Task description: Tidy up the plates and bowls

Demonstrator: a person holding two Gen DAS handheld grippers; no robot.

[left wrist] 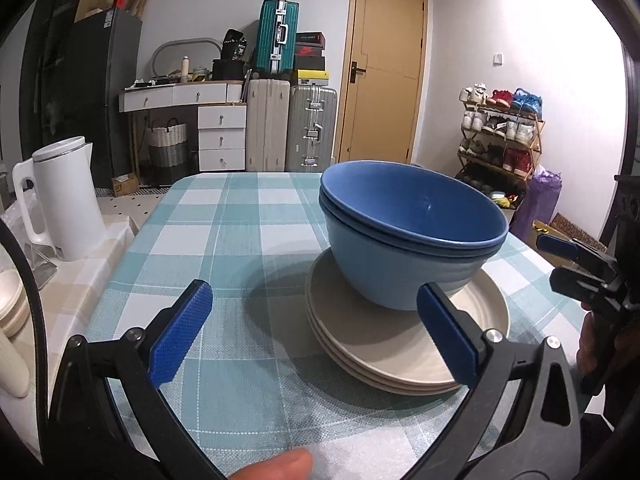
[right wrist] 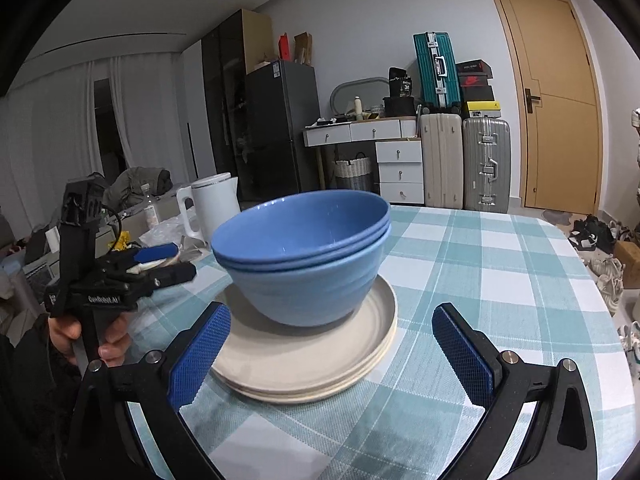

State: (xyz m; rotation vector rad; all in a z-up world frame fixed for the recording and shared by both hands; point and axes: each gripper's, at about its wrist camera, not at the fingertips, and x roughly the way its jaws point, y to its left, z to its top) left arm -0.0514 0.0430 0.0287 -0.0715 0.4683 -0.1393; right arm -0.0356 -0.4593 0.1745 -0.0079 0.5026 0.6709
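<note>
Two nested blue bowls (left wrist: 412, 232) sit upright on a stack of cream plates (left wrist: 400, 344) on the checked tablecloth (left wrist: 224, 216), right of center in the left wrist view and just left of center in the right wrist view. The left gripper (left wrist: 316, 332) hovers with jaws spread wide and empty, its right finger (left wrist: 448, 336) overlapping the plate rim at 4 o'clock, contact not determinable. The right gripper (right wrist: 332, 352) is likewise wide and empty, facing the stack from the other side; a white kettle (left wrist: 64, 208) stands at 9 o'clock off the cloth.
</note>
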